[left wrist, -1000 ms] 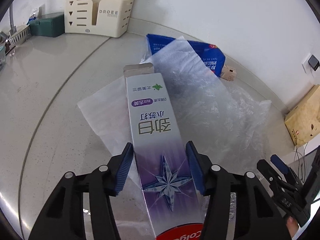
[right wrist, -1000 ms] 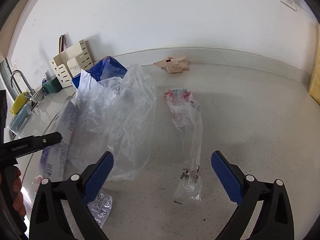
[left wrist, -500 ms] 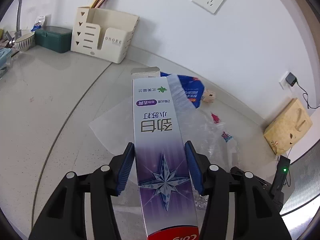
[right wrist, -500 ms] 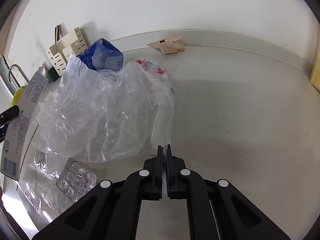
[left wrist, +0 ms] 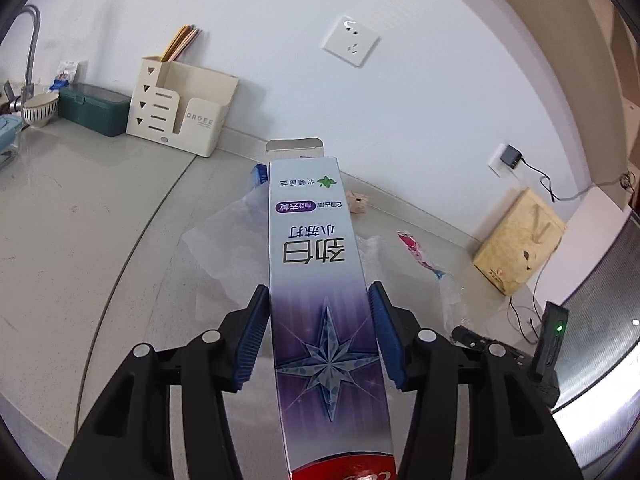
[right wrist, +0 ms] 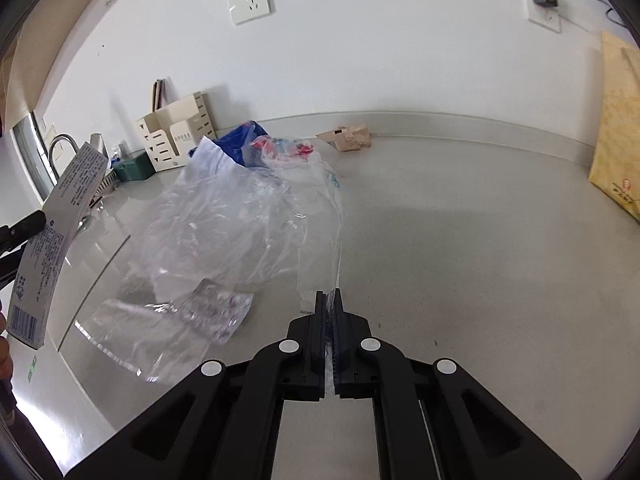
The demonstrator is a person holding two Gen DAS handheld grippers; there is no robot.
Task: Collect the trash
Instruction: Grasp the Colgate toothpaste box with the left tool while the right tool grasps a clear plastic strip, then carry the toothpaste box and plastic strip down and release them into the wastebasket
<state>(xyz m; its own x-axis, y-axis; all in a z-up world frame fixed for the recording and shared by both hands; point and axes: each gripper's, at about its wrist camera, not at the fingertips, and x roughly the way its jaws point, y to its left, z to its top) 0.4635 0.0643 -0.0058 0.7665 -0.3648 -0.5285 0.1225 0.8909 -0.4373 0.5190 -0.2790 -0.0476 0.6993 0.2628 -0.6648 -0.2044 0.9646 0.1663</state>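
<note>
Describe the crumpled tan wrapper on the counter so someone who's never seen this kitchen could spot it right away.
Find the white wall socket, then drop down to where the wall meets the grey countertop. The tan wrapper lies there against the backsplash, right of the blue bag. It is the only beige, crumpled paper piece; the trash near it is clear plastic.

Purple-silver star-printed toothpaste box (left wrist: 324,300); clear plastic bag (right wrist: 240,216).
</note>
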